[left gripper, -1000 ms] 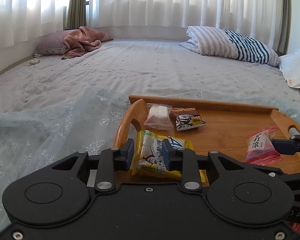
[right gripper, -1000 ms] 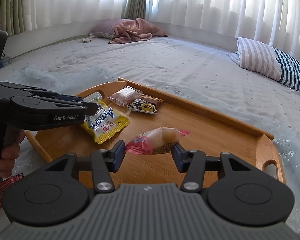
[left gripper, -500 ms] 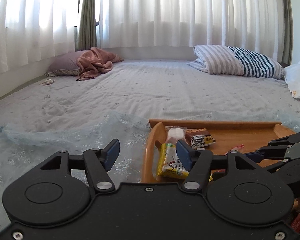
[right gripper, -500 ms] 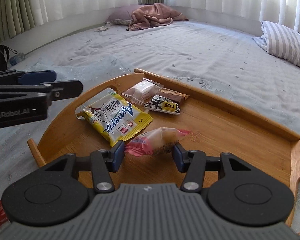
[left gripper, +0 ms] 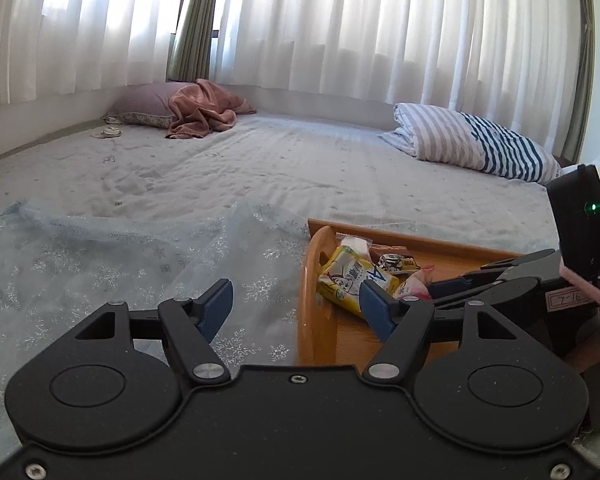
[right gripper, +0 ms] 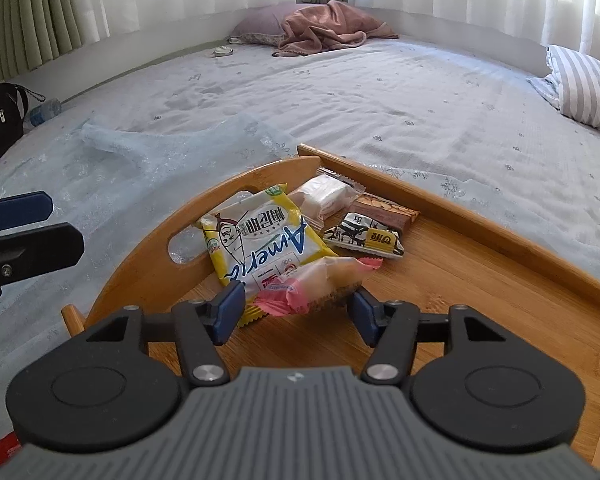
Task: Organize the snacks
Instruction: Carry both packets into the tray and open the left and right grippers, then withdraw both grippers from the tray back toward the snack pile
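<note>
Your right gripper (right gripper: 296, 312) has just been opening its jaws; the pink snack packet (right gripper: 320, 284) lies between them, unpressed, on the wooden tray (right gripper: 480, 280), overlapping the yellow packet (right gripper: 260, 236). Your left gripper (left gripper: 296, 308), jaws just opened and empty, hovers over the bed (left gripper: 260, 168) beside the tray.

A striped pillow (left gripper: 476, 148) lies on the bed (left gripper: 260, 168) (far side), near white curtains (left gripper: 380, 32).
</note>
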A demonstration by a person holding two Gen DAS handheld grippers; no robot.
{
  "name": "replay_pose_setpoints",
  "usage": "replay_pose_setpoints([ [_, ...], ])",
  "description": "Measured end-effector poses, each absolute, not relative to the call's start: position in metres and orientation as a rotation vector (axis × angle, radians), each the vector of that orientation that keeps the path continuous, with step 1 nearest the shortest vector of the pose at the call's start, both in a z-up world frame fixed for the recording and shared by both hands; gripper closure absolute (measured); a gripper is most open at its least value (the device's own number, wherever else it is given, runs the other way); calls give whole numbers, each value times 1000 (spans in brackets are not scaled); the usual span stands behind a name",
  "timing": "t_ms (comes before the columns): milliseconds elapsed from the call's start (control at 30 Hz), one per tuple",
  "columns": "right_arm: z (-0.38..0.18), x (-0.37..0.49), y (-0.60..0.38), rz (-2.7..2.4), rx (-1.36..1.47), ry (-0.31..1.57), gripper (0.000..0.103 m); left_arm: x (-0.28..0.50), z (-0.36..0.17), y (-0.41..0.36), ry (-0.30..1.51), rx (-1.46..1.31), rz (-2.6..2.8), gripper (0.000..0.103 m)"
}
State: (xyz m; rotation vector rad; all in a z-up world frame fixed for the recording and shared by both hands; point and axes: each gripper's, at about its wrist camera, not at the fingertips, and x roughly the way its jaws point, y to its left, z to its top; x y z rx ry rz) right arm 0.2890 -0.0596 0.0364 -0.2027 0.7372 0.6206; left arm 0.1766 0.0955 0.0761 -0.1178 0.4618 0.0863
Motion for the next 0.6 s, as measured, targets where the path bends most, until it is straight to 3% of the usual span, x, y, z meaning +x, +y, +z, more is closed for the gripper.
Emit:
replay_pose_setpoints([
  [267,45,288,-72,571,-131,722,0,165,66,102,491,-144,108,33],
  [600,62,264,-102,509,-52,694,0,148,68,103,494,-132,106,23],
])
